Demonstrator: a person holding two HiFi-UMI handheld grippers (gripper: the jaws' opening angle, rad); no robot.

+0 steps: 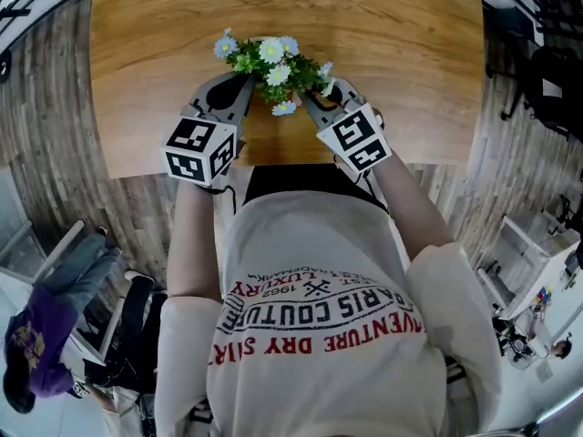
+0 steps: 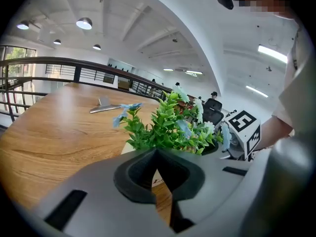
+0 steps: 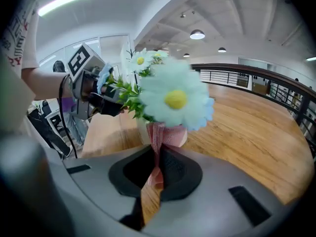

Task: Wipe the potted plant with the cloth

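Observation:
The potted plant (image 1: 273, 66), green leaves with white and pale blue daisies in a white pot, stands near the front edge of the wooden table (image 1: 383, 35). My left gripper (image 1: 246, 82) is shut against the plant's left side, with nothing visible between its jaws (image 2: 157, 153); the leaves (image 2: 168, 125) rise just beyond the tips. My right gripper (image 1: 307, 100) is on the plant's right, shut on a pink cloth (image 3: 157, 144) that lies against the pot (image 3: 143, 132). A big daisy (image 3: 175, 100) fills the right gripper view, and the left gripper (image 3: 106, 102) shows behind the foliage.
A small metal object (image 2: 106, 106) lies far out on the table. The table's front edge (image 1: 273, 169) is close to my body. Wood-plank floor, chairs (image 1: 547, 80) and a bystander (image 1: 36, 335) surround the table. A railing (image 3: 256, 83) runs behind it.

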